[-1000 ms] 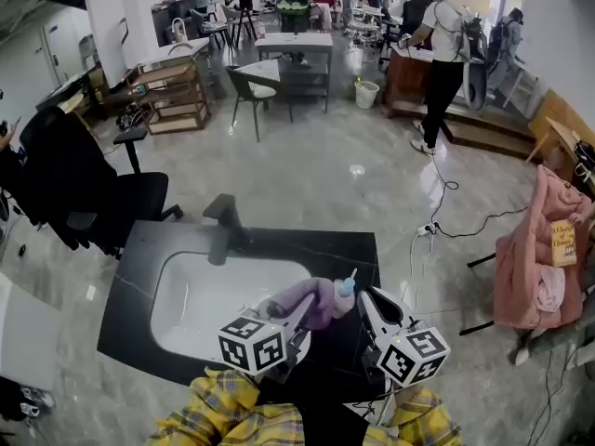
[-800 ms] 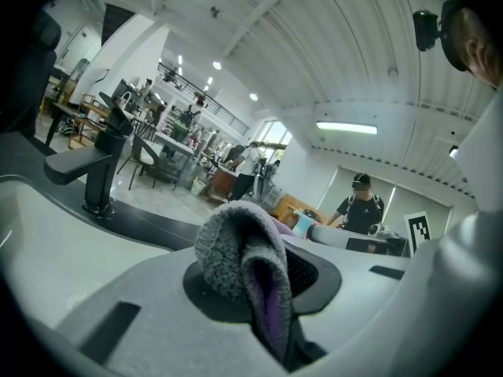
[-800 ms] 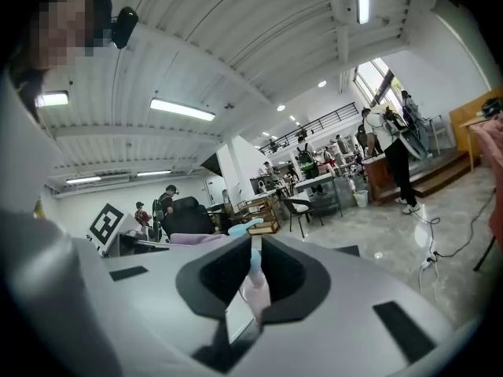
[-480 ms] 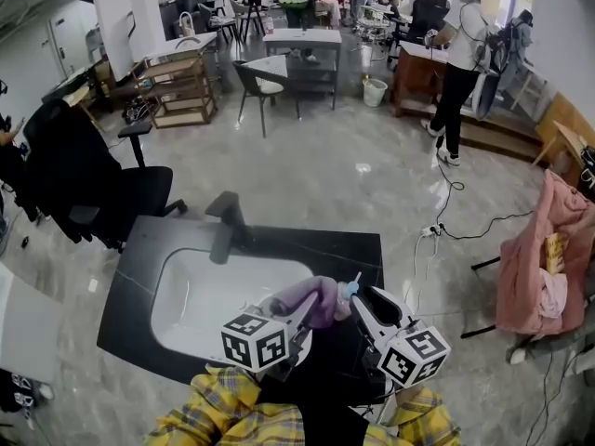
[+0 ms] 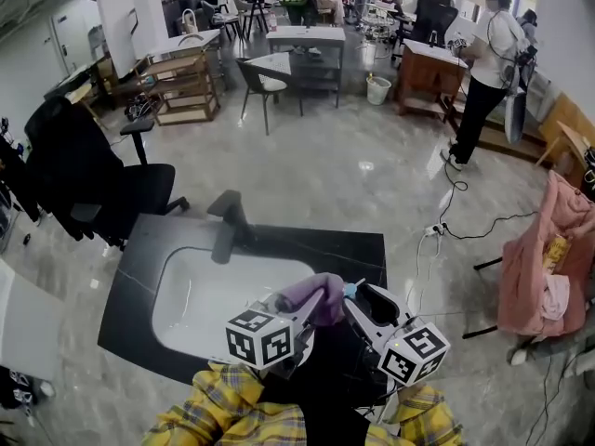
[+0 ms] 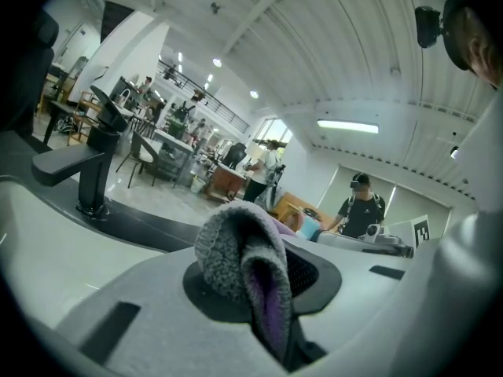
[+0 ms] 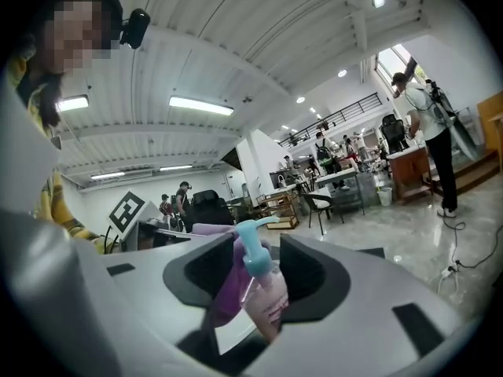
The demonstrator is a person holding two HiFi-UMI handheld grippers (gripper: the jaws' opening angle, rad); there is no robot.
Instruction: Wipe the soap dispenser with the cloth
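A soap dispenser (image 5: 350,290) with a pale blue pump and a pink body (image 7: 266,293) stands upright over the black counter (image 5: 307,249), right of the sink. My right gripper (image 5: 358,297) points at it, and its jaws have just been opening. The bottle sits between them with no clear press from the pads, so the gripper (image 7: 259,277) reads as open. My left gripper (image 5: 311,310) is shut on a purple-grey fuzzy cloth (image 5: 311,298), which bulges out of the jaws (image 6: 240,265) and rests against the dispenser's left side. The bottle's base is hidden.
A white sink basin (image 5: 204,291) with a black faucet (image 5: 223,226) fills the counter's left part. A black office chair (image 5: 84,184) stands at the far left. Pink clothing hangs over a chair (image 5: 539,268) on the right. People stand among desks at the back.
The right gripper's jaws have spread apart around the dispenser, having been shut beside it. The left gripper and cloth have stayed put. A person at the back right has walked further right.
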